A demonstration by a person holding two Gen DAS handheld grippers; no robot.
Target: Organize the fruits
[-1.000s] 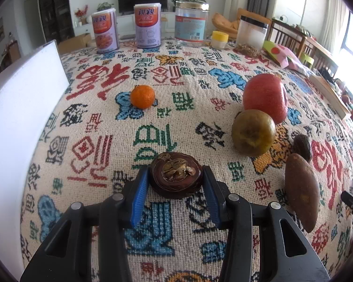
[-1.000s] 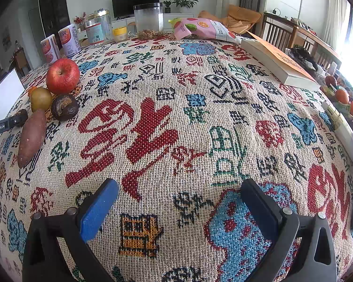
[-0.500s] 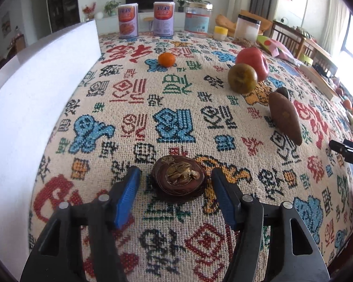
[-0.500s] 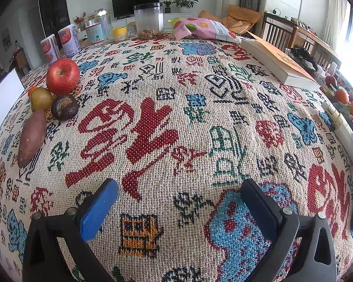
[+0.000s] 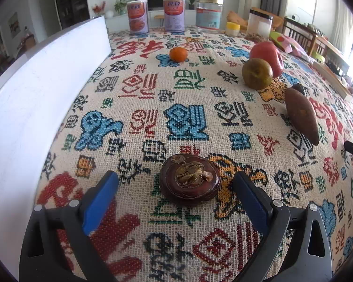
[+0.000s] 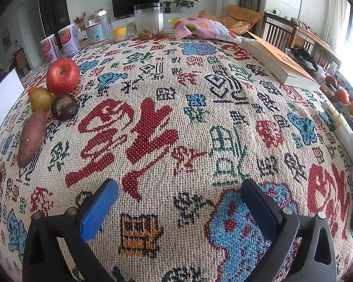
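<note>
Mangosteen point(image 5: 190, 180) upright, calyx up

Dark mangosteen point(image 5: 190, 182) stem-up on tablecloth; apple point(image 5: 267, 57), brownish fruit point(image 5: 257, 73), sweet potato point(image 5: 300, 115) clustered; tangerine point(image 5: 178, 54) apart.

We see the worktop point(image 6: 200, 122) under a woven cloth point(image 5: 188, 122) patterned with coloured characters. On it we find a dark mangosteen point(image 5: 190, 179), an orange tangerine point(image 5: 178, 54), a red apple point(image 6: 62, 76), a yellow-green fruit point(image 6: 41, 99), a second mangosteen point(image 6: 64, 110) and a sweet potato point(image 6: 32, 138). At the far edge we note two tins point(image 5: 137, 17), jars point(image 6: 149, 20), a snack bag point(image 6: 200, 29) and a book point(image 6: 277, 64).
</note>
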